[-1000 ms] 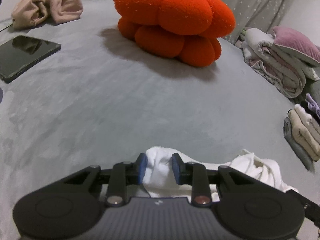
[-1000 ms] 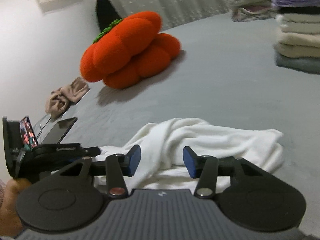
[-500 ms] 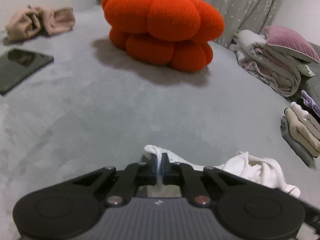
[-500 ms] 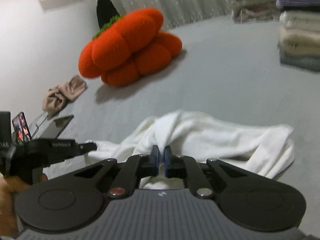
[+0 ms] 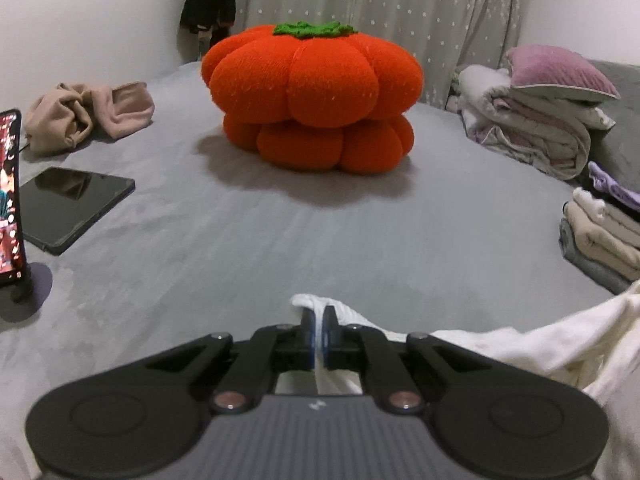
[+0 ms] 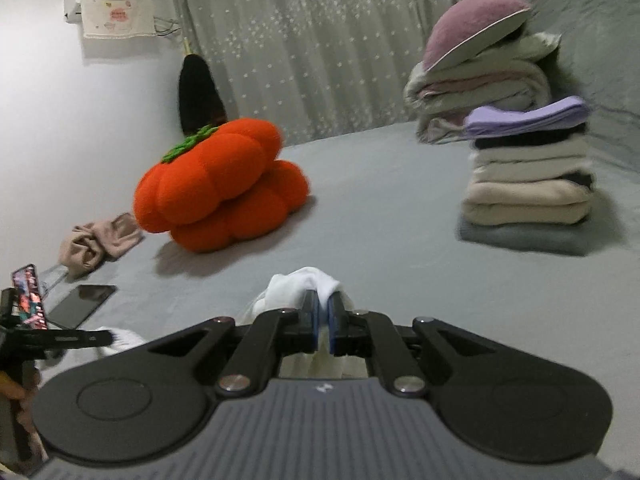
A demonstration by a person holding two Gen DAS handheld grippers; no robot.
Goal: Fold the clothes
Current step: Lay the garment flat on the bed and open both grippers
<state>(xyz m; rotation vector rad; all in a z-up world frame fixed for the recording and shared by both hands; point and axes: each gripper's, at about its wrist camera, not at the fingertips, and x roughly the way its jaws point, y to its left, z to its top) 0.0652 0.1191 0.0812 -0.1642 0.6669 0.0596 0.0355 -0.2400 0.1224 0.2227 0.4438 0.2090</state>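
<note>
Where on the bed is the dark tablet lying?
In the left wrist view the dark tablet lies flat at the left, in front of the crumpled beige garment and left of the orange pumpkin cushion.

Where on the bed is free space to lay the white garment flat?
The bare grey bed between the orange pumpkin cushion, the dark tablet and the folded stack is free. The edges are crowded: tablet and beige cloth on one side, folded piles on the other.

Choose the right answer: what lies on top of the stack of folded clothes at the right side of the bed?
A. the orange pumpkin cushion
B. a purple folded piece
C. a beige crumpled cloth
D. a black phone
B: in the right wrist view a purple folded piece lies on top of the stack of folded clothes.
</note>
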